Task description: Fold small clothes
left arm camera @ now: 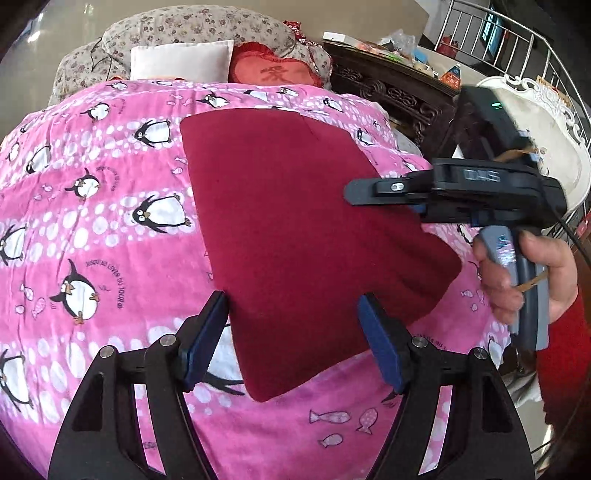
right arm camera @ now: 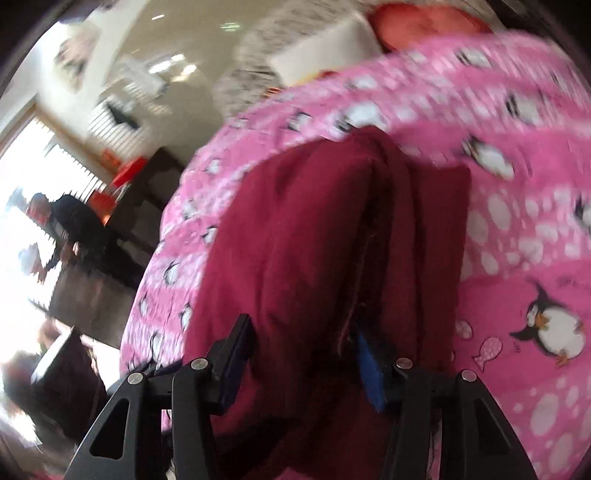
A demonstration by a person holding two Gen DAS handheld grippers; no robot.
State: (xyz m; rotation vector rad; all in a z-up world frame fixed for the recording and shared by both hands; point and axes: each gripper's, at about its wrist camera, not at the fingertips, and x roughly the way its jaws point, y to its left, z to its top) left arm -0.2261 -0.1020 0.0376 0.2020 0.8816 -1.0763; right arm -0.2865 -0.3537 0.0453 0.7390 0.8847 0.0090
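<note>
A dark red garment [left arm camera: 295, 206] lies folded flat on a pink penguin-print blanket [left arm camera: 110, 229]. My left gripper [left arm camera: 293, 332] stands open over the garment's near corner, with its blue pads [left arm camera: 201, 343] on either side of the cloth and not pressing on it. My right gripper [left arm camera: 351, 192], held in a hand [left arm camera: 532, 269], hovers side-on above the garment's right part. In the blurred right wrist view, my right gripper [right arm camera: 303, 362] is open, and the bunched red garment [right arm camera: 314, 240] lies loose between its fingers and over the right one.
A floral pillow [left arm camera: 192, 26], a white cushion [left arm camera: 181, 61] and a red heart cushion [left arm camera: 277, 70] lie at the blanket's far end. A dark carved table [left arm camera: 391, 88], a white ornate chair [left arm camera: 546, 122] and a metal railing [left arm camera: 554, 59] stand to the right. People [right arm camera: 70, 225] are beside a dark table far left.
</note>
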